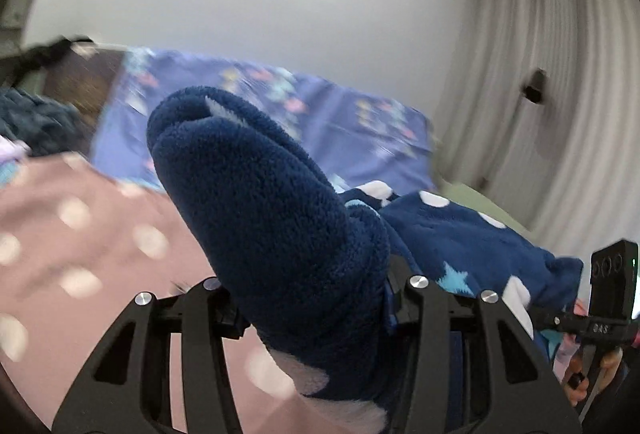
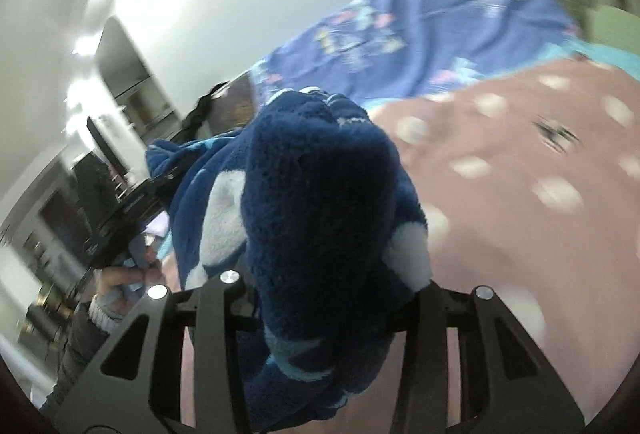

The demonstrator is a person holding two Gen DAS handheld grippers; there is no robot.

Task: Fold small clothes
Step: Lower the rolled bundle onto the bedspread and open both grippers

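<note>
Navy fleece, dotted white with pale blue stars, fills both wrist views: the small fleece garment (image 1: 276, 234) is bunched between the fingers of the left claw (image 1: 316, 310), which is clamped on it, and another bunch of the same garment (image 2: 320, 218) is clamped in the right claw (image 2: 332, 310). From the left view the cloth runs toward 3 o'clock, where the other claw's body and a hand (image 1: 592, 374) show. Below lies a pink spotted bedcover (image 1: 80, 234), with a purple patterned sheet (image 1: 340, 113) at 12 o'clock. No containers are visible; the background is blurred
</note>
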